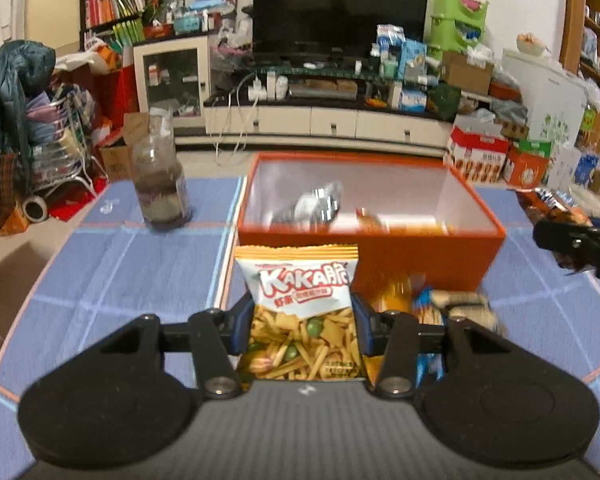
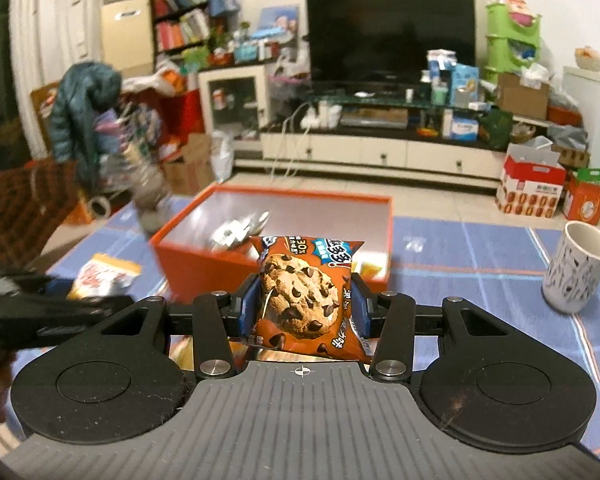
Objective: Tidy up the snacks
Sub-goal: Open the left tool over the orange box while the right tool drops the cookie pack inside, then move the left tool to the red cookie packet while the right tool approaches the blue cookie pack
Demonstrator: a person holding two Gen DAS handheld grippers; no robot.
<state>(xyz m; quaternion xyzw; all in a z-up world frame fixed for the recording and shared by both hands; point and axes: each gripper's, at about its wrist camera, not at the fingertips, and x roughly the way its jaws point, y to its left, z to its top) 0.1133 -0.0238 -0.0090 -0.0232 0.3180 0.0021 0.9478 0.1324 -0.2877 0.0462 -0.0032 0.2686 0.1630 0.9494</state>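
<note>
Left gripper (image 1: 303,320): blue-padded fingers (image 1: 244,318) clamped on both side edges of the KAKA snack bag (image 1: 300,304), held upright, off the tablecloth (image 1: 140,272), just in front of the orange box (image 1: 428,256). Right gripper (image 2: 305,308): fingers (image 2: 247,306) closed on the sides of the brown cookie packet (image 2: 300,300), print upside down, likewise raised in front of the orange box (image 2: 204,264). Inside the box, against the pale lining: a crumpled silver wrapper (image 1: 320,202), blurred, and an orange packet (image 1: 370,220) near the front wall. Loose snacks (image 1: 452,304) on the cloth, close under the box's front wall. To the left of the box: a glass jar (image 1: 160,184) with dark layered contents. To the right of the box: a patterned white mug (image 2: 578,268). Well behind the box: television (image 2: 388,32) on a low white cabinet (image 2: 380,152).
</note>
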